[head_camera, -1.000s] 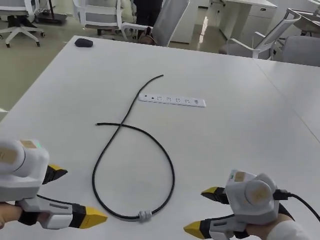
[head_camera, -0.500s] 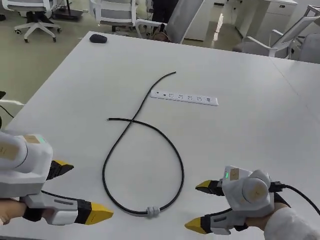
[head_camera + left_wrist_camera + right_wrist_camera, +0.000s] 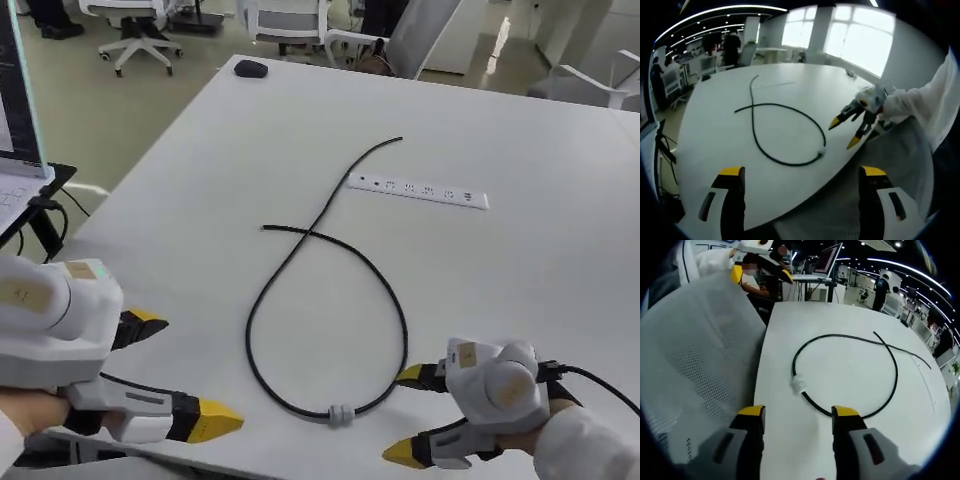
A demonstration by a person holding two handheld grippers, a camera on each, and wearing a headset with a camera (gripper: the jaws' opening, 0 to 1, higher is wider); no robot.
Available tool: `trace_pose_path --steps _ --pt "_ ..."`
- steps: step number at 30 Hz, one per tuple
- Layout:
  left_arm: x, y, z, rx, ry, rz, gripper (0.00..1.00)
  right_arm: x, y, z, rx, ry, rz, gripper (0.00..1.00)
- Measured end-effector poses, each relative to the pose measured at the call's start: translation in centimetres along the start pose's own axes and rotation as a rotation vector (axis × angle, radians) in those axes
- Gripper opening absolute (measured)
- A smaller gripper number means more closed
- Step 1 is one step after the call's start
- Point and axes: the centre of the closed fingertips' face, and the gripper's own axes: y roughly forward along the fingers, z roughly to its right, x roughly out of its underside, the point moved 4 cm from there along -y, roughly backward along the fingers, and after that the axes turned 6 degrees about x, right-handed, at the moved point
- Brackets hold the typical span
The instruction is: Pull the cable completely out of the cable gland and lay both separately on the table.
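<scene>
Looped cable [image 3: 308, 233] on table [image 3: 520, 280], cable gland [image 3: 341, 414] at near bend, power strip [image 3: 417, 191] behind

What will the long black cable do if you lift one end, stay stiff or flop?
Probably flop: the thin black cable lies in a loose loop crossing itself on the white table. It looks light, so it may slide when pushed. The small grey gland on it might drag that part down.

White table [image 3: 180, 200]; office chairs [image 3: 280, 15] on greenish floor [image 3: 110, 100]; bright windows [image 3: 860, 47]; ceiling strip lights [image 3: 740, 7].
</scene>
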Motion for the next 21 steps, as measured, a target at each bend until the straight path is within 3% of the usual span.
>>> trace_pose_path --steps 7,15,18,21 --pt "0.8 -1.0 0.0 -0.02 -0.012 -0.001 0.94 -0.5 1.7 0.2 -0.033 -0.089 0.003 0.52" --pt "0.9 -1.1 0.0 -0.026 -0.03 0.006 0.94 -1.3 3.7 1.0 -0.046 -0.154 0.013 0.33" --pt "0.9 -1.0 0.1 -0.024 -0.031 0.007 0.93 -1.9 4.3 1.0 -0.059 -0.129 0.048 0.26" --pt "0.9 -0.9 0.1 -0.023 -0.035 0.005 0.92 -1.5 5.0 0.8 -0.079 -0.125 0.028 0.21"
